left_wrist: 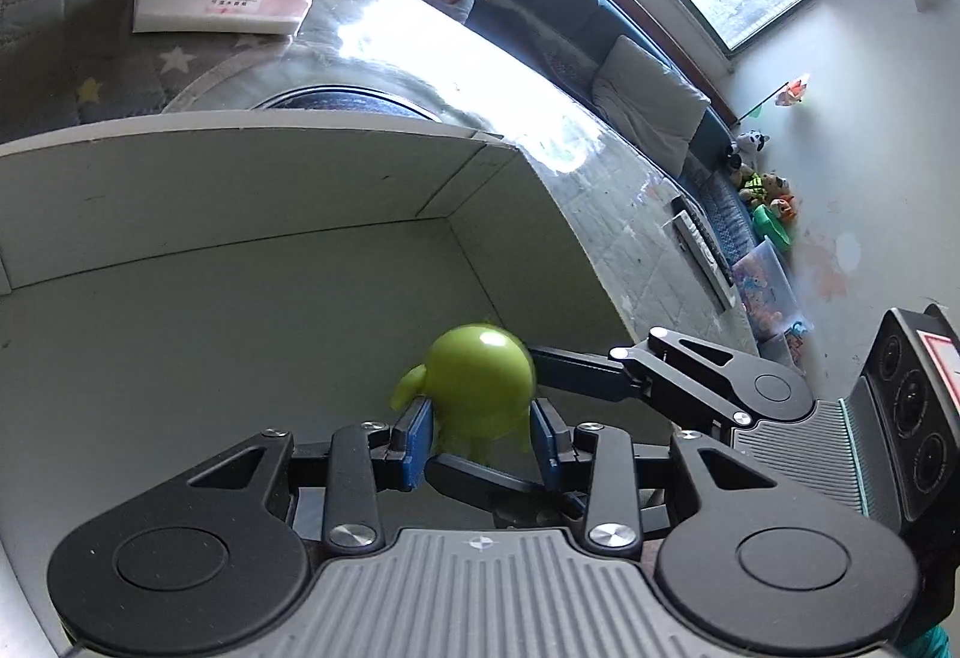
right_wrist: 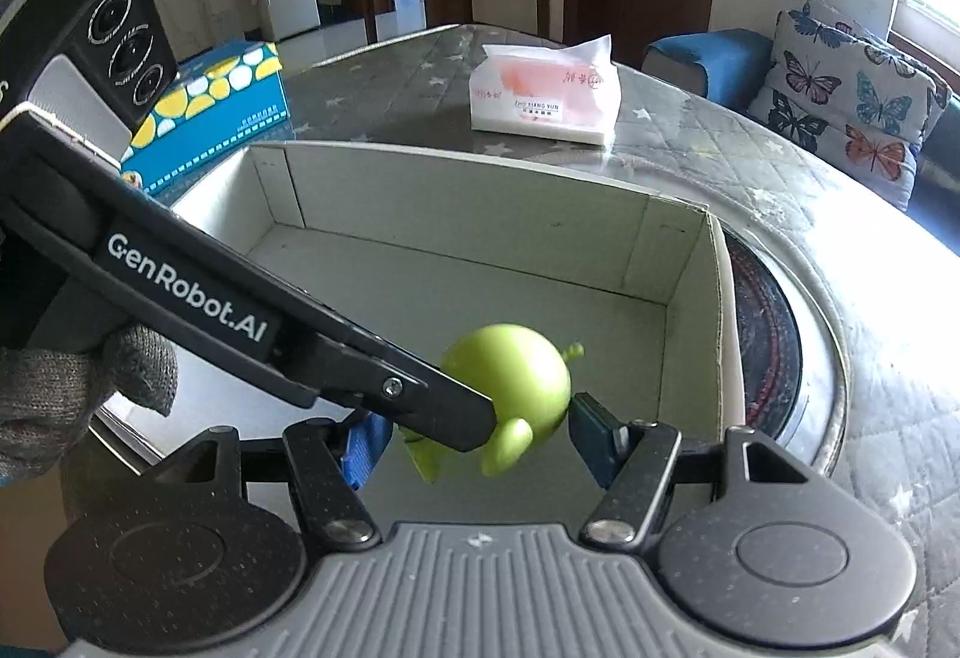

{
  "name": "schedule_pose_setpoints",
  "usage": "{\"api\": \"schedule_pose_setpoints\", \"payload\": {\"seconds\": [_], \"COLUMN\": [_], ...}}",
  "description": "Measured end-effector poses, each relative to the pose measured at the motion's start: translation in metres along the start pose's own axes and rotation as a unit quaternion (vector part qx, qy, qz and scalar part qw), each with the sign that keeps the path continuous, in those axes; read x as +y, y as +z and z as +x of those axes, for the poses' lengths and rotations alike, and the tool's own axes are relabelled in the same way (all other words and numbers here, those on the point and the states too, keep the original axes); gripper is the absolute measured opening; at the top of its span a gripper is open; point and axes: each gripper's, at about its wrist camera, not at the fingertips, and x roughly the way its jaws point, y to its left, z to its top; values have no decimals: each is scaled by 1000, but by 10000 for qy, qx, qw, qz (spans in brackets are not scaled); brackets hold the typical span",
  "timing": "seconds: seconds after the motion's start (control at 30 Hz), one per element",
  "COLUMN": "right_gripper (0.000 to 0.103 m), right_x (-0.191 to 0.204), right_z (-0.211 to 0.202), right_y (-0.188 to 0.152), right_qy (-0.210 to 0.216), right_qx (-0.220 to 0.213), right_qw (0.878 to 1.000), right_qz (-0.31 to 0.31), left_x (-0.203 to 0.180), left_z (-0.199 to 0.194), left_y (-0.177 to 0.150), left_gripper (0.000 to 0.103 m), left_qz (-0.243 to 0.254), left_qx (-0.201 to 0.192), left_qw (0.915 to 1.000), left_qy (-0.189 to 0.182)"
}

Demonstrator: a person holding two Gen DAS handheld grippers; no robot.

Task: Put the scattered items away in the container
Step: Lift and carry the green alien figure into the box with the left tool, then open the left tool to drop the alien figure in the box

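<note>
Left tongs (left_wrist: 480,433) pinch glossy, slightly blurred green figurine (left_wrist: 480,388); right tongs (right_wrist: 480,433) spread over box (right_wrist: 468,190).

A tissue pack (right_wrist: 545,84) lies on the quilted table (right_wrist: 780,159); a butterfly cushion (right_wrist: 852,99) sits beyond.

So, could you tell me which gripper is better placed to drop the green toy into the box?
Left. The left gripper already clamps the green toy over the box. The right gripper is open around it, holding nothing.
</note>
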Motion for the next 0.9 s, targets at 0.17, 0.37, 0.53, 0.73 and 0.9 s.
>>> {"api": "schedule_pose_setpoints", "payload": {"seconds": [0.17,0.37,0.53,0.73,0.9], "right_gripper": [67,67,67,68,75], "right_x": [2,6,10,16,25], "right_z": [2,-2,-15,-49,-81], "right_y": [-1,-3,-4,-11,-26], "right_qy": [-77,-243,-344,-503,-628], "right_qx": [5,-105,-318,-770,-1130], "right_qw": [10000,9996,9989,9958,9916], "right_qz": [-46,-94,-83,-16,-32], "left_x": [-1,-3,-12,-30,-47], "left_z": [-6,-17,-30,-48,-65], "left_y": [-1,-5,-13,-26,-42], "left_gripper": [38,38,38,38,38], "left_qz": [5,29,171,351,569], "left_qx": [-106,-272,-450,-746,-961], "left_qw": [9999,9996,9987,9966,9937], "left_qy": [-8,38,139,51,-2]}}
